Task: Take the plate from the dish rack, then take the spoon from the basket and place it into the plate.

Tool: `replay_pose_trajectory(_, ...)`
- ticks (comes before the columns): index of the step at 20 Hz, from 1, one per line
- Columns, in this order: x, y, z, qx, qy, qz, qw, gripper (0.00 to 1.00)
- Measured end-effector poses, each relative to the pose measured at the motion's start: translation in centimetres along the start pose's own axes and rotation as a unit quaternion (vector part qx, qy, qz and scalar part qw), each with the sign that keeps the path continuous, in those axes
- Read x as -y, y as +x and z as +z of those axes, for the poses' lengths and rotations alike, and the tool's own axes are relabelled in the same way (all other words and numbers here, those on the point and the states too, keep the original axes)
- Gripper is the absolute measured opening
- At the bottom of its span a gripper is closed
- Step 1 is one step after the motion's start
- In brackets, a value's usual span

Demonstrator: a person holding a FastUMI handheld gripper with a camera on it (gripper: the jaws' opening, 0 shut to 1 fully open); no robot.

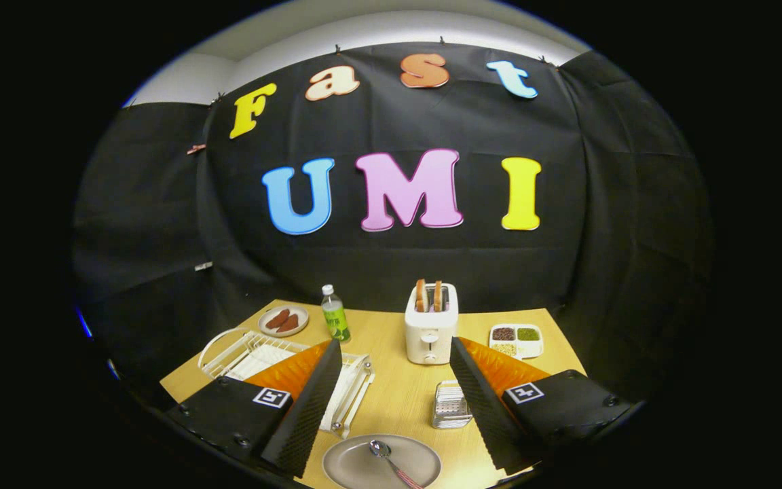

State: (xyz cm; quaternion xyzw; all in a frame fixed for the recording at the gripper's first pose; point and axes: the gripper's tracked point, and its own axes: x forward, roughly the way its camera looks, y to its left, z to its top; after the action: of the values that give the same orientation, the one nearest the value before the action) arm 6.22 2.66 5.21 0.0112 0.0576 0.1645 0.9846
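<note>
Spoon in the plate, claw released above the desk.
We saw the claw (396,353) spread wide and holding nothing; the spoon (391,463) lay in the plate (350,465) at the near edge of the desk (391,401), between the fingers, with the dish rack (241,353) at left and the basket (450,405) at right.

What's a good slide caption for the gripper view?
Open gripper above the grey plate holding the spoon, dish rack alongside.
</note>
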Motion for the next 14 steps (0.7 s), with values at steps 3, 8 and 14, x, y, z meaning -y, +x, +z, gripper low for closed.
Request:
replay_pose_trajectory(3,0.3,-2.3,3.2,0.049,0.022,-0.04,0.998,0.98)
replay_pose_trajectory(8,0.3,-5.8,2.8,0.064,0.033,-0.093,0.993,0.98)
replay_pose_trajectory(14,-0.8,-7.2,0.5,0.039,0.03,-0.106,0.993,0.98)
